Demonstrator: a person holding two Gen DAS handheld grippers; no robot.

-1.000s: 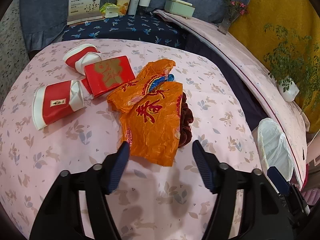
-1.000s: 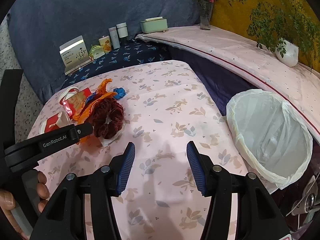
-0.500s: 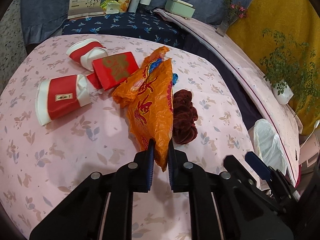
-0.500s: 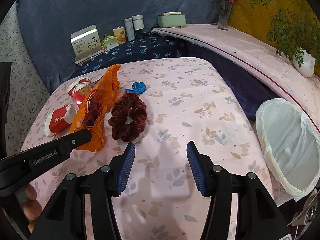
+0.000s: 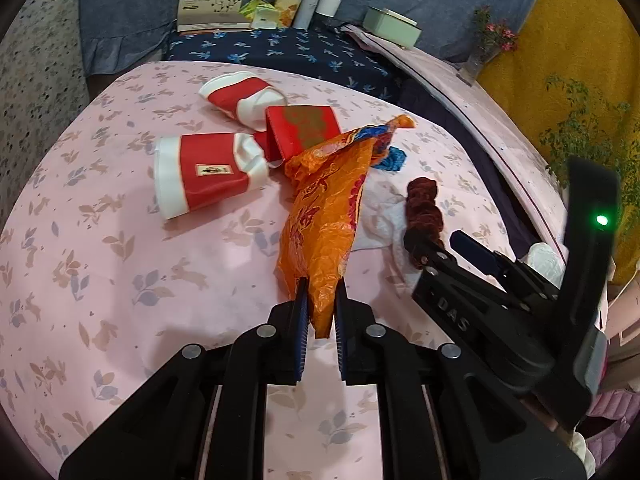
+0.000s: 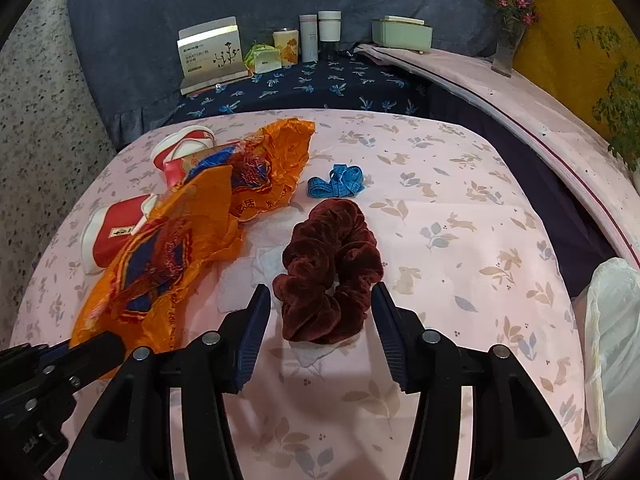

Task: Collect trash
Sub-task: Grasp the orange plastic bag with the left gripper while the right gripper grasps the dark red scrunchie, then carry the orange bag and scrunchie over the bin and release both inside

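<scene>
Left gripper (image 5: 320,312) jaws pinch the orange plastic bag (image 5: 324,216) by its edge; it could slip. Right gripper (image 6: 320,320) jaws gape around the scrunchie (image 6: 330,268) at 12 o'clock.

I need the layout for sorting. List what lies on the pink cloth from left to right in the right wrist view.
Red and white paper cup → orange plastic bag → dark red scrunchie, between the open right tool's fingers → white-lined trash bin at the far right edge, beside the cloth rather than on it.
</scene>
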